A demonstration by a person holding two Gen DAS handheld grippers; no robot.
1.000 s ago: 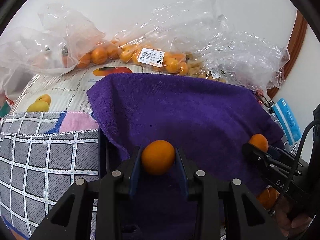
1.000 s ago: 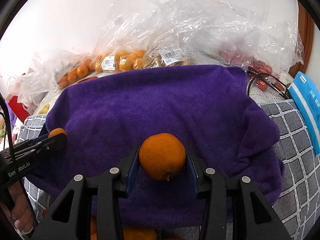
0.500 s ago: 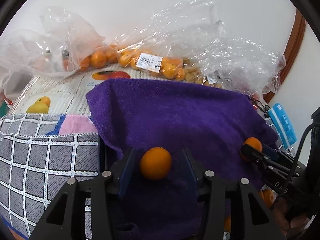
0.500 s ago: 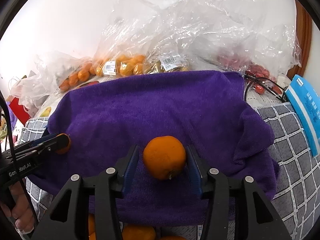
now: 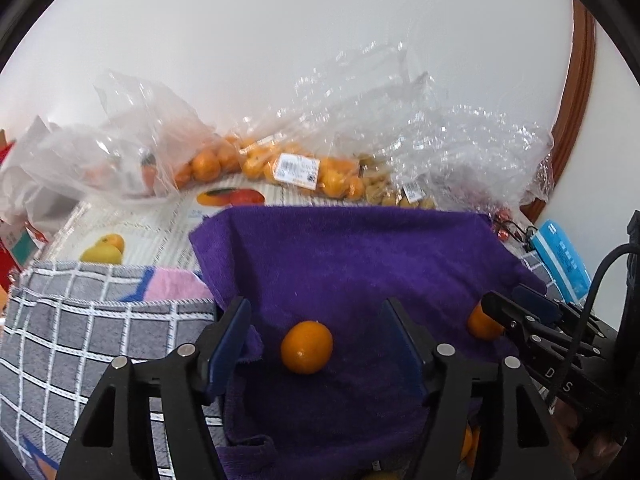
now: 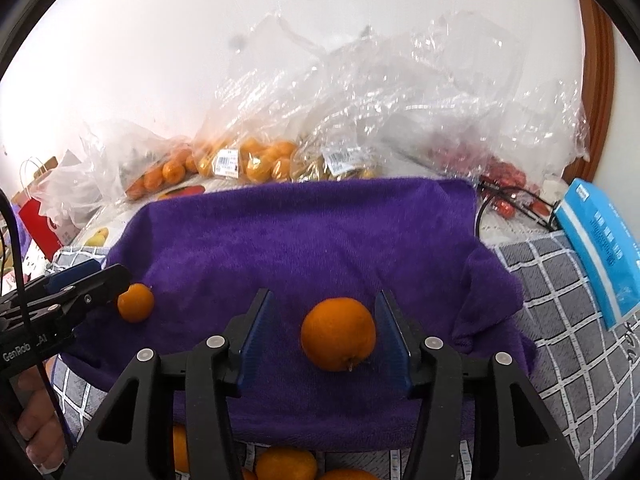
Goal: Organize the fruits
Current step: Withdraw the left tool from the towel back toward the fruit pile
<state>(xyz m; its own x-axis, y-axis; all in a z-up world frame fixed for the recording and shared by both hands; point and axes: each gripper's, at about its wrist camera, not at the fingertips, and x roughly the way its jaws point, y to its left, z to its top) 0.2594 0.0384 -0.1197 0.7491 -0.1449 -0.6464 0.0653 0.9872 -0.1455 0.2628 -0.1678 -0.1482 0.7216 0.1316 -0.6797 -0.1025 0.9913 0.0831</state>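
Note:
A purple towel [image 5: 360, 264] [image 6: 304, 240] is spread in front of both grippers. On it lies a small orange [image 5: 306, 346], between the opening jaws of my left gripper [image 5: 315, 311], with a gap on each side. A larger orange [image 6: 338, 334] rests on the towel between the opening jaws of my right gripper [image 6: 324, 300]; the pads do not press on it. In the right wrist view, the left gripper [image 6: 114, 278] sits at the far left beside the small orange [image 6: 136, 303]. In the left wrist view, the right gripper [image 5: 504, 304] is at the right, partly hiding the larger orange [image 5: 480, 322].
Clear plastic bags of oranges [image 5: 280, 168] [image 6: 248, 160] and red fruit [image 6: 500, 172] line the wall behind the towel. A blue packet [image 6: 600, 248] and a grey checked cloth [image 5: 80, 340] flank it. Several loose oranges [image 6: 286, 464] lie below the towel's front edge. A hand [image 6: 36, 416] holds the left gripper.
Both grippers have opened and let go of their oranges, which now lie on the towel. Both have lifted a little, so the oranges sit lower between the jaws.

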